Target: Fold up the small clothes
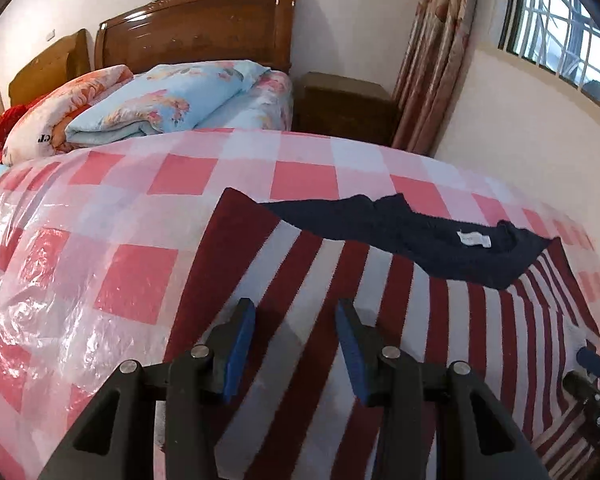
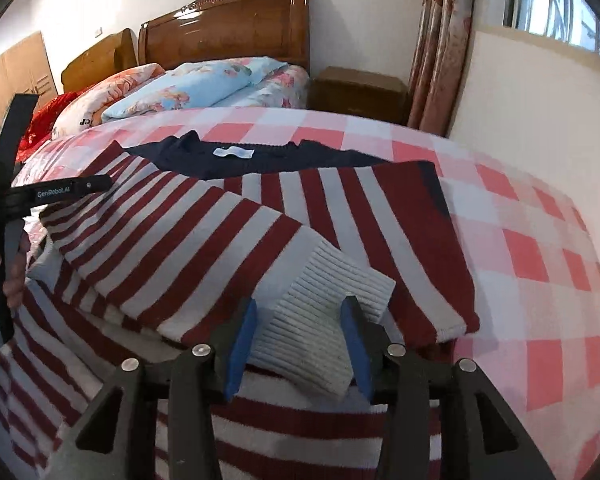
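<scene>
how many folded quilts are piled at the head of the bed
2: a blue floral quilt nearest the nightstand side, and a pink floral quilt beside it, toward the red bedding. Others may be hidden behind them.

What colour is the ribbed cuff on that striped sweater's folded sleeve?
Pale grey-white ribbed cuff, plain and unstriped; the right wrist view shows it best.

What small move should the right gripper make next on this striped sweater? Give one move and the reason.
Probably draw the right gripper back off the sleeve cuff. Its jaws stand open with the ribbed cuff lying loose between them, and the sleeve already lies folded across the striped sweater.
</scene>
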